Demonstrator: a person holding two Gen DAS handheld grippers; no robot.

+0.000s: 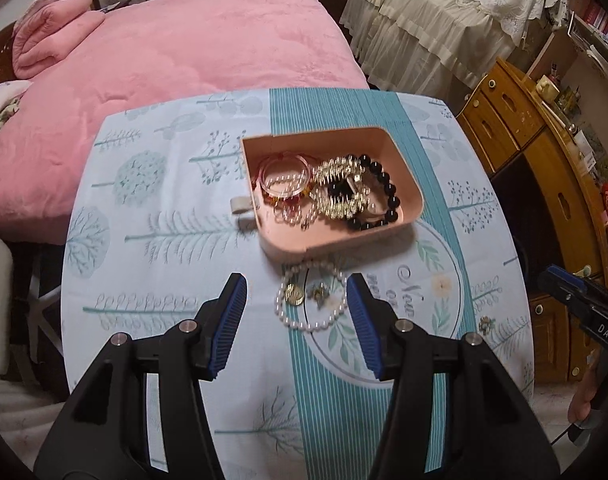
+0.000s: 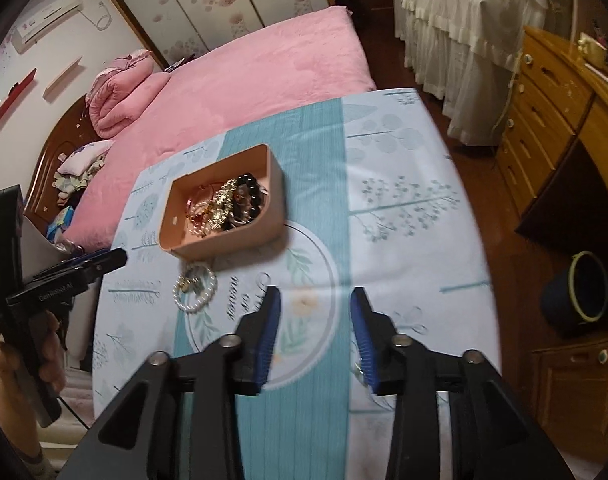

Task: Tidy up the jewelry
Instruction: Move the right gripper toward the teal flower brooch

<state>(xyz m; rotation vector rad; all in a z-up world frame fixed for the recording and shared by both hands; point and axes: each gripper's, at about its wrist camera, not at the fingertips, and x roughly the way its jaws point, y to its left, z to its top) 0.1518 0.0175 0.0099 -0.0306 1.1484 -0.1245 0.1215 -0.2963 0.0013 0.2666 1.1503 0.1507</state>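
Left wrist view: the left gripper (image 1: 296, 292) gapes empty, ribbed blue pads flanking a pearl bracelet (image 1: 312, 295) on the printed tablecloth (image 1: 151, 240); ahead sits a smooth pink tray (image 1: 400, 168) of beads. "DAS" marks the right gripper (image 1: 564, 280).

Right wrist view: the right gripper (image 2: 316, 304) spread, empty; bracelet ahead-left.

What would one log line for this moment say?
left gripper: open, over pearl bracelet | right gripper: open, empty | bracelet: on table, outside pink tray | tray: holds jewelry

You could read "DAS" on the right gripper (image 1: 600, 320); the cursive print on the worktop cloth (image 1: 408, 292) stayed illegible.
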